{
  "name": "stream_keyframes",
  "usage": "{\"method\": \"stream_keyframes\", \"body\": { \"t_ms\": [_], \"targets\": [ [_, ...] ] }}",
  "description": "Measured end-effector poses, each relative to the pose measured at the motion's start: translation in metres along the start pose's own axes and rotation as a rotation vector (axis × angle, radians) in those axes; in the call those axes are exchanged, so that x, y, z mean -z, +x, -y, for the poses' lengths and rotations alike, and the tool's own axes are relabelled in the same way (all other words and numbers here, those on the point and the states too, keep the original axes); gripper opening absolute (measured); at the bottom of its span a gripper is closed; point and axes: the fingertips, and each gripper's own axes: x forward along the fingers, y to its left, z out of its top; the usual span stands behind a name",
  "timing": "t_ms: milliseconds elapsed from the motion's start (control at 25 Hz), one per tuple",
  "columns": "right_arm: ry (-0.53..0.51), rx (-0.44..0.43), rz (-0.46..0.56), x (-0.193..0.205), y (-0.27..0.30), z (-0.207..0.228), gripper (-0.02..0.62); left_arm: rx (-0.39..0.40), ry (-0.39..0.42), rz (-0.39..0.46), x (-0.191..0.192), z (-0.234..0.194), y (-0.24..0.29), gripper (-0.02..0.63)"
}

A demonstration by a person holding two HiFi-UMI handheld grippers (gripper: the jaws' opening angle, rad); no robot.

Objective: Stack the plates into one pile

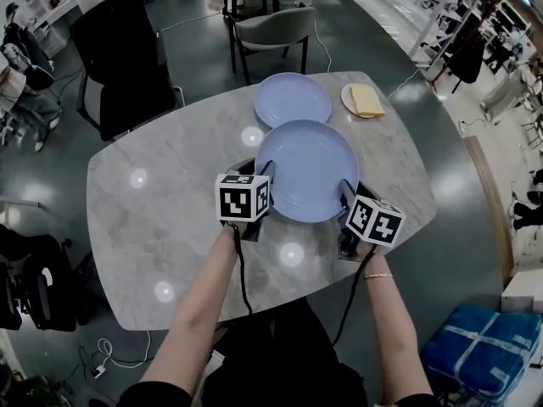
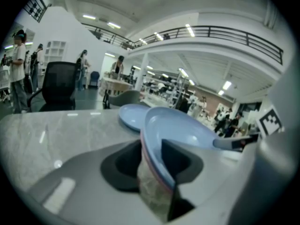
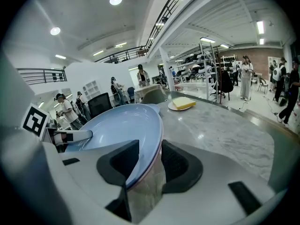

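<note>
You hold the big blue plate (image 1: 307, 170) by its rim, the left gripper (image 1: 264, 175) at 9 o'clock and the right gripper (image 1: 346, 192) at 3 o'clock, each with its jaws pinched narrow on the edge. The second blue plate (image 1: 292, 98) lies on the table (image 1: 170, 202) at 12 o'clock, so the stacking itself is not yet done.

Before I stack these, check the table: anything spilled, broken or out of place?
Nothing spilled or broken. The near blue plate is held at both edges, the far blue plate lies flat on the table. Only oddity: the small plate at the far right carries a yellow block.
</note>
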Motion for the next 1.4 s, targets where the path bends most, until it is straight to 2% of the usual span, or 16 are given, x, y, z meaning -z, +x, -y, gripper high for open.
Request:
{"method": "stream_keyframes", "body": {
  "t_ms": [280,760,1400],
  "targets": [
    [-0.016,-0.063,-0.021,-0.034,0.033,0.009,0.143,-0.033,-0.035,0.003,-0.021,-0.007,0.029,0.140],
    [-0.102,-0.183,-0.085,-0.083,0.133,0.017,0.143,-0.158,-0.103,0.010,-0.053,-0.049,0.095,0.140],
    [-0.140,-0.189,-0.106,-0.109,0.224,0.020,0.143,-0.237,-0.107,0.016,-0.086,-0.100,0.164,0.140]
  ]
}}
